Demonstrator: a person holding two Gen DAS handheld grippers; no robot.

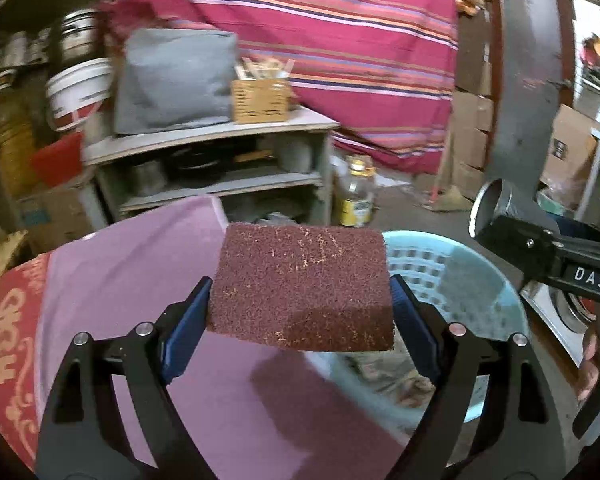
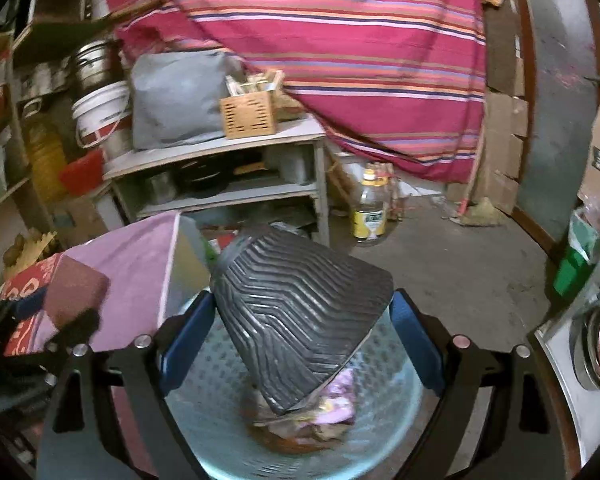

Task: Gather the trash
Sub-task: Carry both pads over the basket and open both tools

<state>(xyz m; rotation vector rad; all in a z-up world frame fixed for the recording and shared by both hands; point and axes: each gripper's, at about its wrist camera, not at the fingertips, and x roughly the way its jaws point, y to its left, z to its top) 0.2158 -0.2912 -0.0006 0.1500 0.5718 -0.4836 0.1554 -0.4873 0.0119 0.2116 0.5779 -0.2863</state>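
- While held above the pink cloth (image 1: 132, 280), the left gripper (image 1: 300, 308) pinches a maroon scouring pad (image 1: 304, 284) flat between its 2 blue pads (image 1: 184, 328), just left of the light-blue basket (image 1: 452, 276).
- The right gripper (image 2: 300, 320) clamps a grey ribbed shoe sole (image 2: 300, 316), tilted, directly over the basket's trash (image 2: 324, 416).

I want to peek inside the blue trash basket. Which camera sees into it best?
The right wrist view: it looks straight down into the blue basket, showing its holed wall and scraps at the bottom, under the black ridged piece the right gripper holds. The left wrist view shows only part of the basket, behind the brown scouring pad.
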